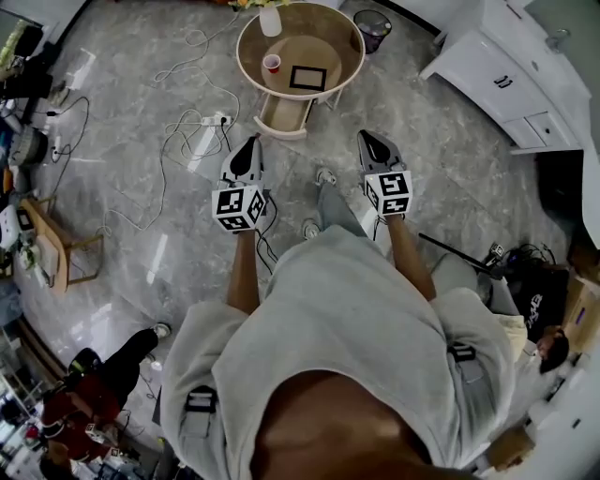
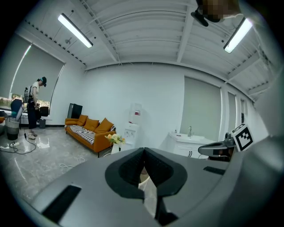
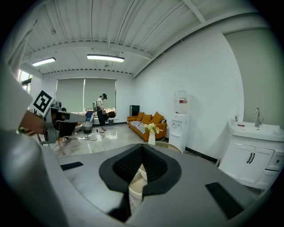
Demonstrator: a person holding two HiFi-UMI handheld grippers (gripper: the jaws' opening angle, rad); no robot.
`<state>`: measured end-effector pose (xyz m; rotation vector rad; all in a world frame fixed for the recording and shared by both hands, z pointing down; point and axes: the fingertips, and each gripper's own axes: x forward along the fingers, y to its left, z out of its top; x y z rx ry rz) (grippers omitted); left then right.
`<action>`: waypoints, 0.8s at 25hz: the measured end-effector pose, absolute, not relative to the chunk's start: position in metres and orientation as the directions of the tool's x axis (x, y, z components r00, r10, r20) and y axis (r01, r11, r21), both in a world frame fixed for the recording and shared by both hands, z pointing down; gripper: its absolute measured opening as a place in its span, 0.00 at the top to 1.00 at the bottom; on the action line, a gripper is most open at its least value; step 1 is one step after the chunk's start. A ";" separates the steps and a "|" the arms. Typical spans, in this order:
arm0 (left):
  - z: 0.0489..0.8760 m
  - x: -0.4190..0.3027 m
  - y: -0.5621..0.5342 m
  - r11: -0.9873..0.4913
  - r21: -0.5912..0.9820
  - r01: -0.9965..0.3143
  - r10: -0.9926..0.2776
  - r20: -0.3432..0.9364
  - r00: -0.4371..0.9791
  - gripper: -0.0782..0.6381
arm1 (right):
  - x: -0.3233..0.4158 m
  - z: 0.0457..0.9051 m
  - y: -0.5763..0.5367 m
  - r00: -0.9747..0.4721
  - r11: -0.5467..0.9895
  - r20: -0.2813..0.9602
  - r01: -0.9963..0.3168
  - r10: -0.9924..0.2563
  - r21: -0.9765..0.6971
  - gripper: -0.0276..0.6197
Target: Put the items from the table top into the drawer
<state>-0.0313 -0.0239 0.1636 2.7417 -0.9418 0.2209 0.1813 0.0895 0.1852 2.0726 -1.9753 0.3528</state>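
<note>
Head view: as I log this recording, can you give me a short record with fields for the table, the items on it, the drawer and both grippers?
table: round table with a glass top, ahead of the person
items on top: red cup, black frame lying flat, white vase at the far edge
drawer: drawer under the table, pulled open toward the person
left gripper: left gripper shut, holding nothing, over the floor short of the table
right gripper: right gripper shut, holding nothing, level with the left
task state: no item in the drawer yet
</note>
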 end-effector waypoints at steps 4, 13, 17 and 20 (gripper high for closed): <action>0.182 -0.024 -0.050 -0.744 0.176 -0.644 -0.599 0.252 0.760 0.87 | 0.196 0.205 0.057 0.025 -0.027 0.370 -1.000 -0.929 -0.001 0.92; 0.219 0.013 -0.150 -0.692 0.181 -0.699 -0.617 0.355 0.702 0.87 | 0.242 0.252 -0.061 -0.044 0.014 0.427 -0.997 -0.903 -0.073 0.92; 0.238 0.041 -0.192 -0.683 0.191 -0.704 -0.606 0.390 0.693 0.87 | 0.264 0.277 -0.106 -0.070 0.033 0.461 -0.996 -0.884 -0.089 0.92; 0.259 0.060 -0.222 -0.677 0.194 -0.710 -0.598 0.418 0.684 0.87 | 0.282 0.297 -0.137 -0.085 0.045 0.481 -0.995 -0.873 -0.094 0.92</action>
